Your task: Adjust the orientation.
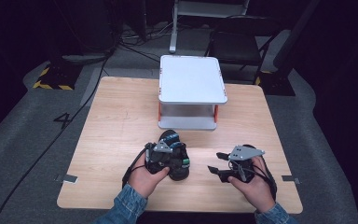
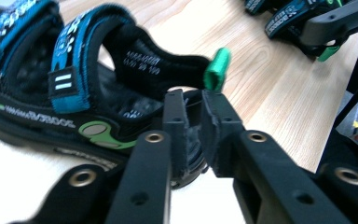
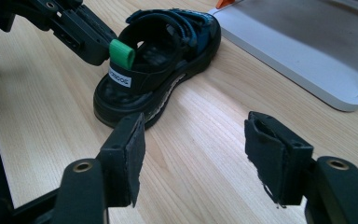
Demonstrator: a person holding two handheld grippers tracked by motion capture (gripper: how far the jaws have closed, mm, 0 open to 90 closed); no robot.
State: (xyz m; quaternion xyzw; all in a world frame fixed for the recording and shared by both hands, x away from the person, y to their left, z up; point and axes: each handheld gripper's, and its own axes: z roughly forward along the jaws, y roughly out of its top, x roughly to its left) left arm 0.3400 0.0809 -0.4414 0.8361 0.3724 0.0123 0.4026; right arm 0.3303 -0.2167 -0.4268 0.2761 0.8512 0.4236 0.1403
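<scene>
Left claw point(image 2: 193, 123): jaws clamped on the rear edge of a black strap sandal with blue straps and a green heel loop point(image 2: 79, 100), gripping the sole rim just below the heel strap; the pads press on the rubber from both sides. The sandal lies flat on the pale wooden bench point(image 1: 121, 121), near the middle of the near edge, its toe pointing toward the far edge. Right claw point(image 3: 196, 156): jaws standing apart, nothing between them, held just above the bench toward the near right corner, aimed at the sandal's heel and well apart from it. A white two-tier plastic shelf stand with orange posts point(image 1: 192, 79) sits at the middle of the far edge, its lower tray near the sandal's toe.
</scene>
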